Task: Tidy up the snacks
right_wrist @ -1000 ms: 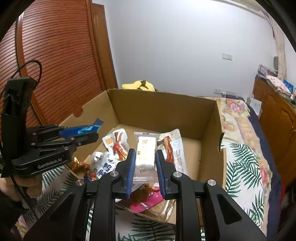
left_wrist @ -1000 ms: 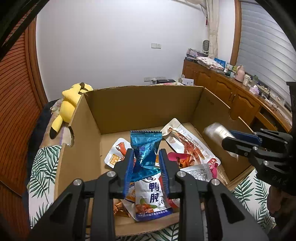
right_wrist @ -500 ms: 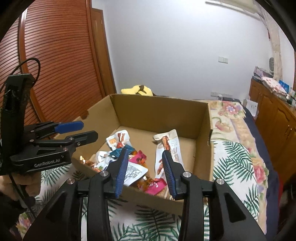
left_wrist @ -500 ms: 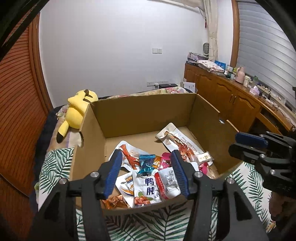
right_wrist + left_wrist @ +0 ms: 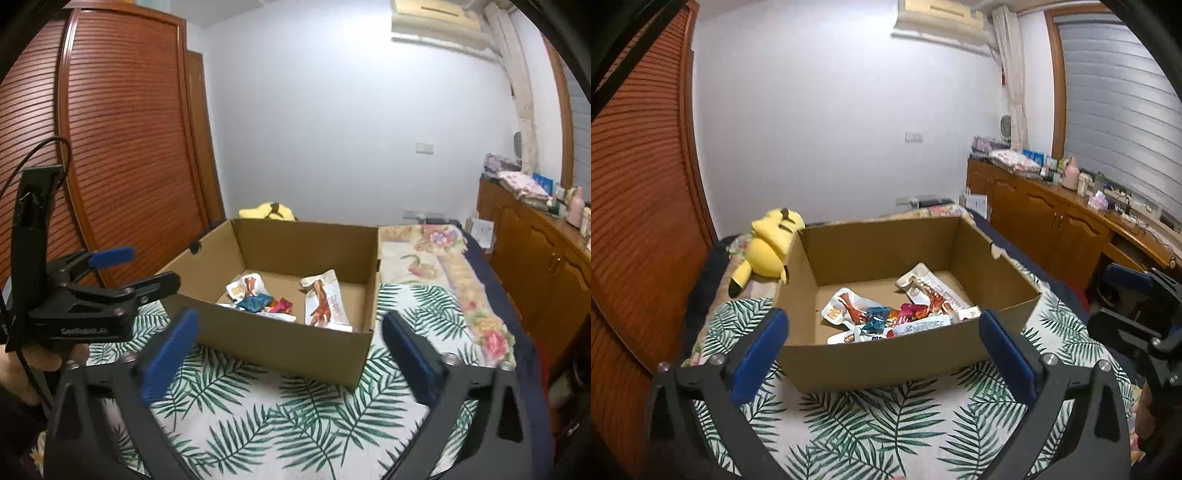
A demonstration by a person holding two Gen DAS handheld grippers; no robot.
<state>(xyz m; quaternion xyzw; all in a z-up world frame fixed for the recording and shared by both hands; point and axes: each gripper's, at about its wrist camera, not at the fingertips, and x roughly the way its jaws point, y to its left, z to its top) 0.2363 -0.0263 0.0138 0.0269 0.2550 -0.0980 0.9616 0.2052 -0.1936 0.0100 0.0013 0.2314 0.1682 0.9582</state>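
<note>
Evidently both the left tongs (image 5: pixel 882 341) and right tongs (image 5: pixel 286 341) had just been opening and stood wide, nothing between them. The snacks (image 5: pixel 886 317) lay heaped inside the cardboard box (image 5: pixel 879 360) on the bed (image 5: pixel 886 424), collected together.

box wall (image 5: pixel 879 360) hides nearest snacks (image 5: pixel 886 325)

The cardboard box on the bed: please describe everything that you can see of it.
The cardboard box is plain brown corrugated card, rectangular, open at the top, with an oval hand hole in one side wall. It stands upright on the leaf-print cover. Snack packets lie loose on its floor, mostly toward the near wall. A yellow plush toy lies against its far left corner. No gripper touches it.
</note>
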